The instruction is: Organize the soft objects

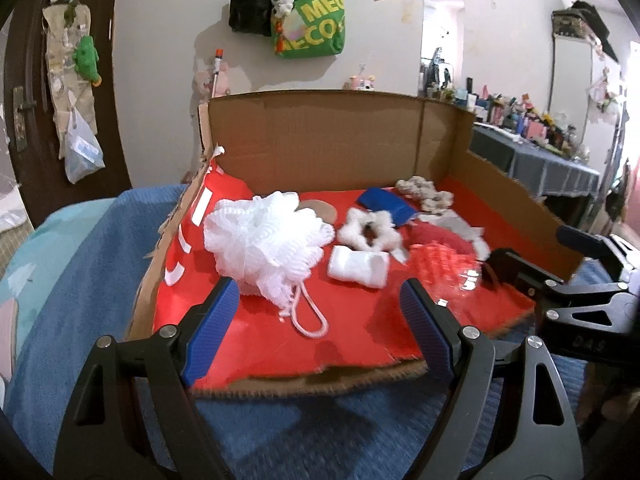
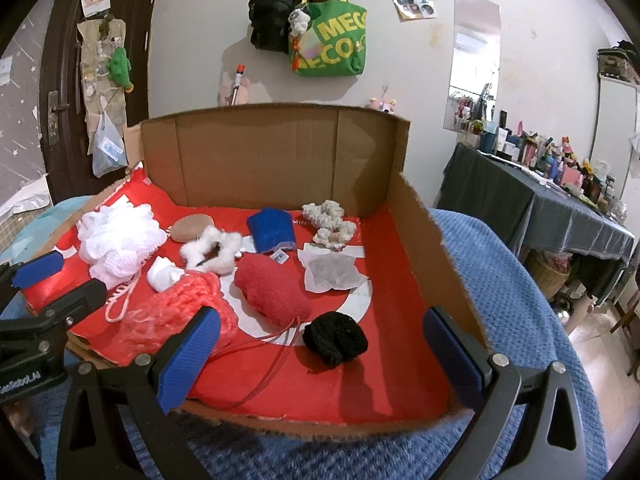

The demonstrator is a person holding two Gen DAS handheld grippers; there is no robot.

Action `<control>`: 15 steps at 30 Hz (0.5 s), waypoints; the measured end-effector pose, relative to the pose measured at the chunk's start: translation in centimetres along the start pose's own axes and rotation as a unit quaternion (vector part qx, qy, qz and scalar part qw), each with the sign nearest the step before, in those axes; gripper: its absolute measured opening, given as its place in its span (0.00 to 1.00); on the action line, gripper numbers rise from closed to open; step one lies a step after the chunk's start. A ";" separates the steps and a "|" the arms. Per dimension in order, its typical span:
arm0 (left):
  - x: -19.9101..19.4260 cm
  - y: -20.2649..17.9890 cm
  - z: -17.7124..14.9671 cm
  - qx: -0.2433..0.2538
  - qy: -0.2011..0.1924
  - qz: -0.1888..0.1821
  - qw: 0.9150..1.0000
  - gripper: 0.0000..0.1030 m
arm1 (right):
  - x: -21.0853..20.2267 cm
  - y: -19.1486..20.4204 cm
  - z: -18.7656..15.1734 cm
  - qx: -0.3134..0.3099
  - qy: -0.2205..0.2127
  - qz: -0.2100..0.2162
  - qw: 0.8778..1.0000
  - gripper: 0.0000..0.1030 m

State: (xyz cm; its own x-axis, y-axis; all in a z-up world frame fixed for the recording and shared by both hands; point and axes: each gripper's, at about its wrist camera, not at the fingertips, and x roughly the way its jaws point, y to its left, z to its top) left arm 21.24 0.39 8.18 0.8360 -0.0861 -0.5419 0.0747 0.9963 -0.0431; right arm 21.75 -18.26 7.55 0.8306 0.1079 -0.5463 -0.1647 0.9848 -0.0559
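Both grippers, left gripper and right gripper, are held wide and empty; a white loofah is seen just ahead of the left, a black pouf just ahead of the right.

Glossy red liner inside rough matt cardboard box.

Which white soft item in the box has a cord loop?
The white mesh pouf, at the box's left side. Its white cord loop trails toward the left gripper; the fluffy scrunchie and small roll have none.
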 end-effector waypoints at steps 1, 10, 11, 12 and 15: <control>-0.8 0.1 -0.1 -0.008 0.000 -0.001 1.000 0.80 | -0.8 0.0 0.0 0.001 -0.001 0.009 1.000 1.00; -3.6 0.4 -2.9 -0.028 0.049 0.016 0.998 0.89 | -5.8 1.0 -2.4 -0.012 0.020 0.003 1.000 1.00; -3.5 0.2 -3.4 -0.029 0.061 0.015 0.998 0.89 | -5.8 1.1 -2.9 -0.012 0.029 0.000 1.000 1.00; -3.3 0.0 -3.9 -0.029 0.074 0.017 0.997 0.89 | -5.8 1.0 -3.5 -0.010 0.040 -0.002 0.999 1.00; -2.6 -0.4 -5.2 -0.027 0.105 0.018 0.994 0.89 | -5.4 0.7 -5.1 -0.002 0.077 -0.007 0.997 1.00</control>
State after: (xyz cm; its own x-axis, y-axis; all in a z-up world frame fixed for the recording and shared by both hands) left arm 16.23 0.21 5.29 0.7051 -0.0527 -0.7071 0.0120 0.9980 -0.0623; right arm 14.42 -18.89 6.18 0.7420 0.0714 -0.6666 -0.1555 0.9855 -0.0674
